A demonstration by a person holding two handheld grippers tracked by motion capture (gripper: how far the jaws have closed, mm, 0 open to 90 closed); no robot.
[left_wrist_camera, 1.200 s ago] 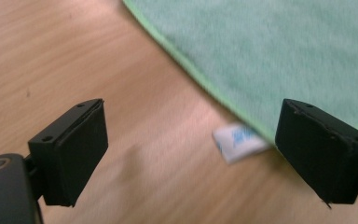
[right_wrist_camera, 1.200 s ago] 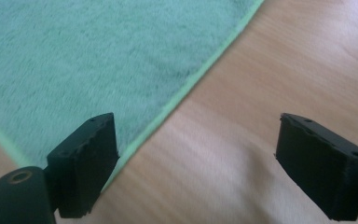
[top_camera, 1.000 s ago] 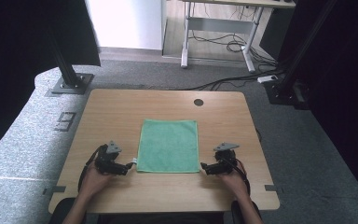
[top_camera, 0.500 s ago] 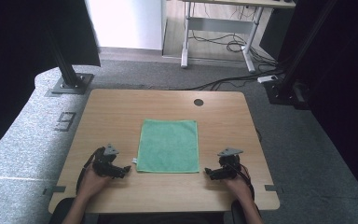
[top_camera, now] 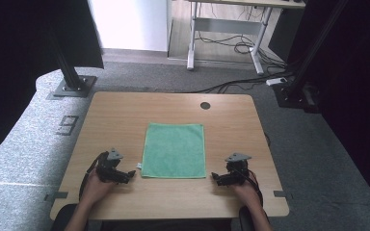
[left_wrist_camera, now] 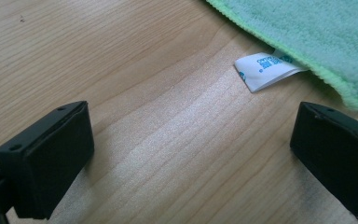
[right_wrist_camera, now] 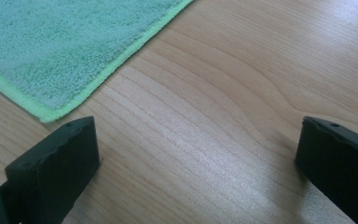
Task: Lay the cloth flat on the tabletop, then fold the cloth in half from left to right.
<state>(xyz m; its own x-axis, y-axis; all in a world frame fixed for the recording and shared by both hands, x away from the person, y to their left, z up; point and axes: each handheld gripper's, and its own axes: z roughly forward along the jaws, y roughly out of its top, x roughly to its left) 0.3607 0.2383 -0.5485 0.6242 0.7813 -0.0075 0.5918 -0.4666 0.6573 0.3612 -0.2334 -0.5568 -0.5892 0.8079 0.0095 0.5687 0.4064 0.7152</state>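
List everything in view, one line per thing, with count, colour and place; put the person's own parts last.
towel: 1, green, lying flat at the middle of the table, nearer the person's edge
label: 1, white with blue print, sticking out from the towel's near left corner
table: 1, light wood, with a dark round hole near its far edge
desk: 1, white frame, on the floor beyond the table, cables under it
stand bases: 2, dark, on the grey floor by the table's far corners
hands: 2, at the table's near edge
left gripper: 1, black, jaws open, just left of the towel
right gripper: 1, black, jaws open, just right of the towel
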